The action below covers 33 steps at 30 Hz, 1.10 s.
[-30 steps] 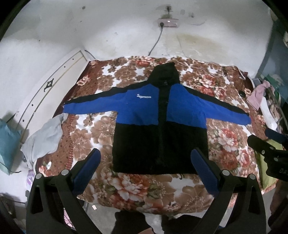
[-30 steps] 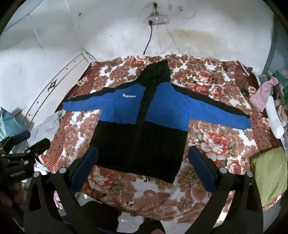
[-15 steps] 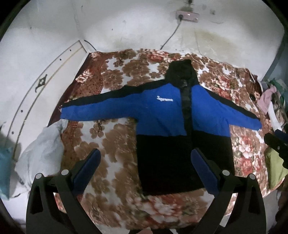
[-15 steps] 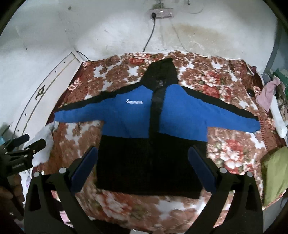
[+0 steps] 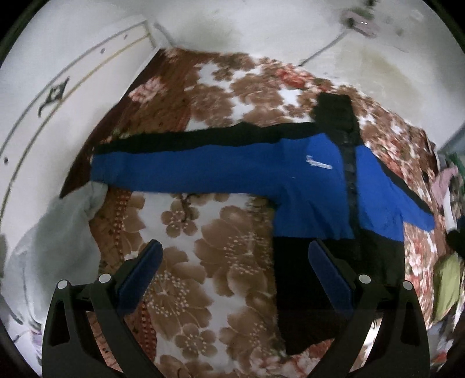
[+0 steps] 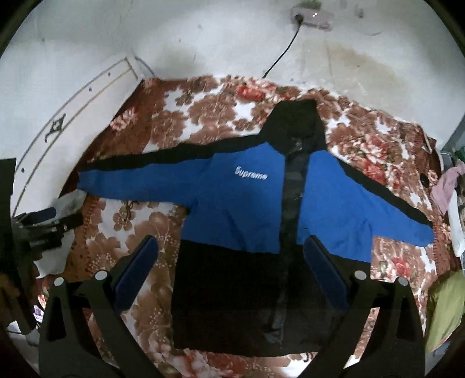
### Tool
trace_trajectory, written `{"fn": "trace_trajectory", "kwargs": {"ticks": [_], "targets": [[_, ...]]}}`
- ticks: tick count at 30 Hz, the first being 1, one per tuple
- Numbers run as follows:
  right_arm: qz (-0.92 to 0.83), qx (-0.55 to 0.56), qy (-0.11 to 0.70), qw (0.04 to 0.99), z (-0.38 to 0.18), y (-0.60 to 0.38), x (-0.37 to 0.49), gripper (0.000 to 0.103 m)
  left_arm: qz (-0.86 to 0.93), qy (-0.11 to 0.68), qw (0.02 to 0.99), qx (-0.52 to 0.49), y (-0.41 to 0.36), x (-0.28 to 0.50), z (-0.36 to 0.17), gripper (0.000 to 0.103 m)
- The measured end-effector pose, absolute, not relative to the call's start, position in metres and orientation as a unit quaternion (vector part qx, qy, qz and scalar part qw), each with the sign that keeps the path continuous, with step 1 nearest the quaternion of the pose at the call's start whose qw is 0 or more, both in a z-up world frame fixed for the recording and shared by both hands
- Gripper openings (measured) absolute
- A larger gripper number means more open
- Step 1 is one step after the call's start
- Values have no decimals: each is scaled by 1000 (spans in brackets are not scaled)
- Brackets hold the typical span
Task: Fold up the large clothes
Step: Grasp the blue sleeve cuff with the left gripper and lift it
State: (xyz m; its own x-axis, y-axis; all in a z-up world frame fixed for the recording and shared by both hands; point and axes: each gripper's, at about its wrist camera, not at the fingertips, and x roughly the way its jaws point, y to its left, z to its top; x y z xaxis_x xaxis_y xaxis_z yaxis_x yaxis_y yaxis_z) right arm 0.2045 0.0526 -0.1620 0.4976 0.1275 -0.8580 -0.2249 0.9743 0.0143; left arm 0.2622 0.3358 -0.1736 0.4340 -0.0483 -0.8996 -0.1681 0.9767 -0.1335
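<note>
A blue and black hooded jacket (image 6: 241,209) lies flat, front up, on a bed with both sleeves spread wide. In the left wrist view the jacket (image 5: 308,189) sits to the right, and its left sleeve (image 5: 180,168) stretches across the middle. My left gripper (image 5: 235,256) hovers open above the floral blanket, below that sleeve, holding nothing. My right gripper (image 6: 231,250) hovers open over the jacket's black lower half, with nothing between its fingers. The left gripper (image 6: 49,222) also shows at the far left of the right wrist view.
A floral brown and white blanket (image 5: 221,253) covers the bed. A pale grey cloth (image 5: 58,221) hangs off the bed's left edge. Clothes (image 6: 447,189) and a green cushion (image 6: 444,305) lie at the right. A white headboard (image 6: 72,116) and wall socket (image 6: 312,16) stand behind.
Both grippers have moved in closer to the bed. The left one swung left, so it now faces the left sleeve. Both stay open; the jacket has not moved.
</note>
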Motion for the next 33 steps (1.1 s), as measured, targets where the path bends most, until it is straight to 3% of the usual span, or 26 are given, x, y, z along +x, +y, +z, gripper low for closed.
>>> {"fn": "trace_trajectory", "kwargs": {"ticks": [9,20,28,33], "targets": [[133,-118,474,863,-235,119,244,98,136,507,835,-163,450,296,-277,98],[166,-185,464,850,-386,192,295,98,139,412,877,-206,531,313,-364,98],[188,-239,436,847,-424,222,309,98,130,355,862,-338,596,333,-407,97],[199,-265,422,844,-438,234,311,98,115,335,860,-368,619,354,-422,97]]}}
